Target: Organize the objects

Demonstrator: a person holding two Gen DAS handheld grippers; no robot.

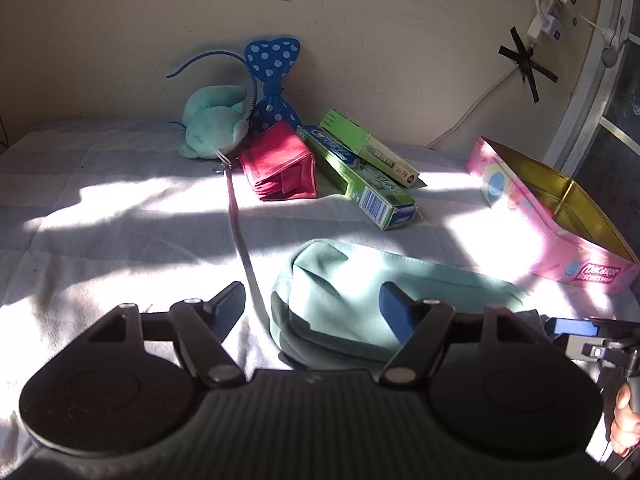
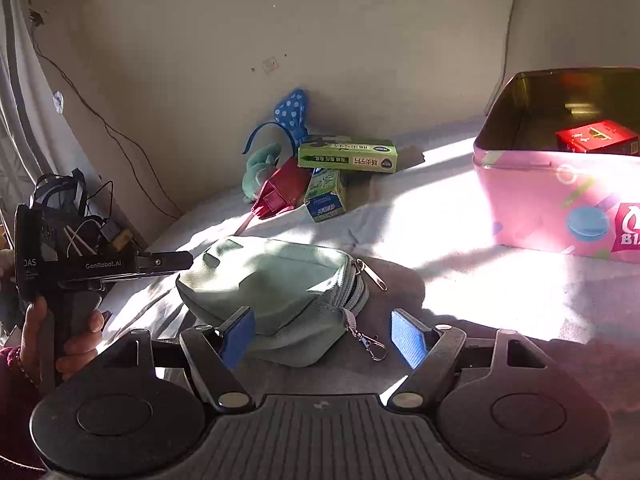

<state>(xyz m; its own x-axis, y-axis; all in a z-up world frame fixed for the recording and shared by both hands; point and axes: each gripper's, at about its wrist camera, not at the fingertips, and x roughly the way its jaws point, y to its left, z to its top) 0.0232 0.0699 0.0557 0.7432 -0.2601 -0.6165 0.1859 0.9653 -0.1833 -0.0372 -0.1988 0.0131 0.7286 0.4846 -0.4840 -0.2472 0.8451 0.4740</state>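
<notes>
One red box (image 2: pixel 597 137) is seen stowed in the tin (image 2: pixel 552 196) at 2 o'clock; the pouch (image 2: pixel 276 280) and the 12 o'clock pile remain out. Both grippers, left (image 1: pixel 316 308) and right (image 2: pixel 323 338), are spread at the pouch, nothing gripped

Bare sunlit bedsheet (image 2: pixel 432 208) is lying open between the pouch (image 2: pixel 276 280) and pink tin (image 2: pixel 560 200); boxes (image 2: pixel 347 157) are crowding the wall.

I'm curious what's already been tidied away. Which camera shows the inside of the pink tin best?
The right wrist view: it looks into the pink tin and shows a red box inside. The left wrist view catches the tin at the frame's edge, showing only bare gold walls and no contents.
</notes>
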